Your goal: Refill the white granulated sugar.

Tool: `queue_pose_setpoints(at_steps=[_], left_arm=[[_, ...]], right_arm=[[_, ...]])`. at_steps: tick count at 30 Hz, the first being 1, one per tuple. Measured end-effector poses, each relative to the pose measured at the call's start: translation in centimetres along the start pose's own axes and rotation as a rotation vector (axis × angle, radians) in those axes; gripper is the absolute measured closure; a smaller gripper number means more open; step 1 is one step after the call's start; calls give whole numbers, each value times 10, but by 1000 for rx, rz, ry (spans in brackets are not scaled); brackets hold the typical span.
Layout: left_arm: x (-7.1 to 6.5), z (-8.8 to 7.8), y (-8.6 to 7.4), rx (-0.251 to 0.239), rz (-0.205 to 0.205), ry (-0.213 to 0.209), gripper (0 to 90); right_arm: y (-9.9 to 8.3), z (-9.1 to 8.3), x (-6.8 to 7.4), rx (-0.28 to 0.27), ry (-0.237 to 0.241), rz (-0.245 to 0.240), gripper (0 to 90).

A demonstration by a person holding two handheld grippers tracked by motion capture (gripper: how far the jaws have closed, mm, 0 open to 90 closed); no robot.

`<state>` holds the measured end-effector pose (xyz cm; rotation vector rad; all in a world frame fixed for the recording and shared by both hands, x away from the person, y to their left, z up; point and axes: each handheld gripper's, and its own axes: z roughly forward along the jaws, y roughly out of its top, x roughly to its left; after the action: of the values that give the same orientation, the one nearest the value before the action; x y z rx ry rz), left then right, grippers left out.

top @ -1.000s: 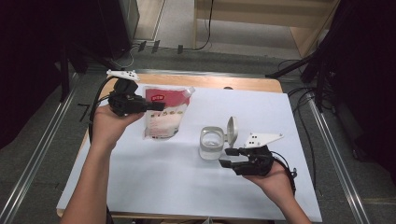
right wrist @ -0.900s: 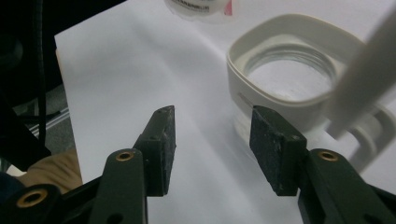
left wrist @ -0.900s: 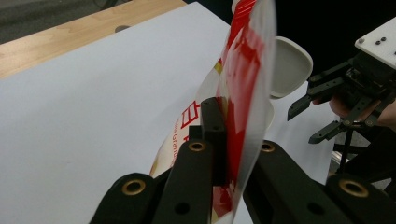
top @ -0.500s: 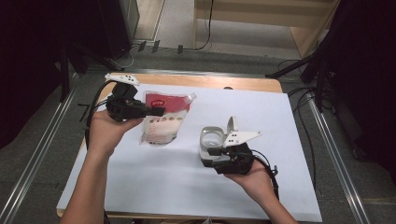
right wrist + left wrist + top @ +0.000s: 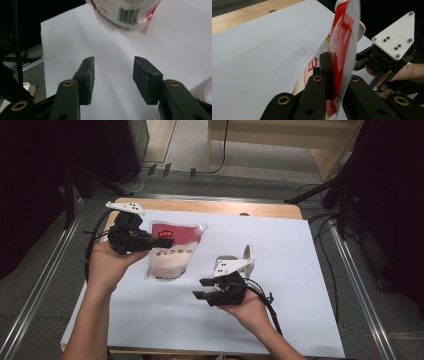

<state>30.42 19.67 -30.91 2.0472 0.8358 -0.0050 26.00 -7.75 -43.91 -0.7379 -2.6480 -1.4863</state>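
**Pouch pinched at left, right jaws spread**

Left gripper [image 5: 161, 241]: pressed together on the red top edge of a red-and-white spouted pouch [image 5: 171, 254], lifted and hanging tilted above the white sheet [image 5: 280, 240]. Seen along the left gripper's [image 5: 334, 82] own jaws: pouch [image 5: 342, 50] edge-on between the black pads, white spout at the far upper corner. Held from the table's left side by the left hand [image 5: 107, 265].

Right gripper [image 5: 202, 289]: spread wide, nothing between the pads, pointing left toward the pouch's lower end, well short of touching. From the right gripper [image 5: 113, 75] view: rounded pouch bottom [image 5: 125, 15] with barcode hanging above and ahead, white sheet [image 5: 180, 45] beneath.

Behind the right gripper, resting on the sheet: a white container [image 5: 247, 257] with raised lid, mostly hidden. Under the sheet: wooden table [image 5: 210, 207].
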Motion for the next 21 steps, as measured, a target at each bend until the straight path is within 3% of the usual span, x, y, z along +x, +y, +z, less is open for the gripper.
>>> queue_pose_setpoints(at_steps=[10, 14, 21], left_arm=[[-6, -1, 2, 7, -1, -24, 900], [-7, -1, 2, 22, -15, -28, 900], [-8, 1, 2, 42, -21, -38, 900]], right_arm=[[9, 25, 3, -24, 4, -6, 512], [8, 34, 4, -19, -50, -24, 506], [3, 53, 5, -17, -66, -7, 512]])
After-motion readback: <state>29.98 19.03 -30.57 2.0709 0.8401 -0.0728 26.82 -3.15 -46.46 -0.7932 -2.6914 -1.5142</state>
